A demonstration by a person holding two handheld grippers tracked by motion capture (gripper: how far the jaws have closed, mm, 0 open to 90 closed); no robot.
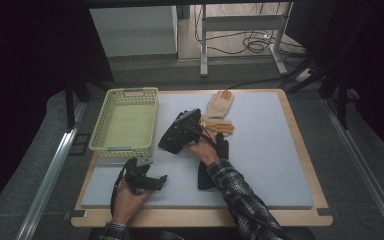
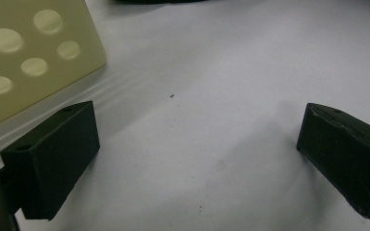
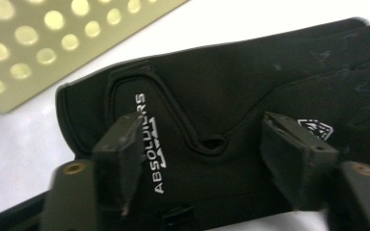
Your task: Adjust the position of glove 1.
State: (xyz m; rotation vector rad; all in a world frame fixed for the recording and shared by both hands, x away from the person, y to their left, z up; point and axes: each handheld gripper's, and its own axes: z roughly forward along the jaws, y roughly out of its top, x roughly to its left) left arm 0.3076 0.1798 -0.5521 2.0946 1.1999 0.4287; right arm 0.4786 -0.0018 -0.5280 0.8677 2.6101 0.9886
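While both grippers are low over the mat:
Basket [image 1: 125, 122]: far left, empty.
Left gripper [image 1: 147, 182]: jaws wide, empty — resting near basket.
Black glove [image 3: 250, 96]: flat on mat beside basket — soft, light, limp; pinch the cuff.
Right gripper [image 3: 212, 159]: jaws half open astride cuff, not yet pressing.

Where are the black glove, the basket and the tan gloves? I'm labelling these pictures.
black glove [image 3: 231, 86], right gripper view, on its back panel.
basket [image 1: 106, 120], high view, on its left rim.
tan gloves [image 1: 220, 106], high view, on the upper glove's palm.
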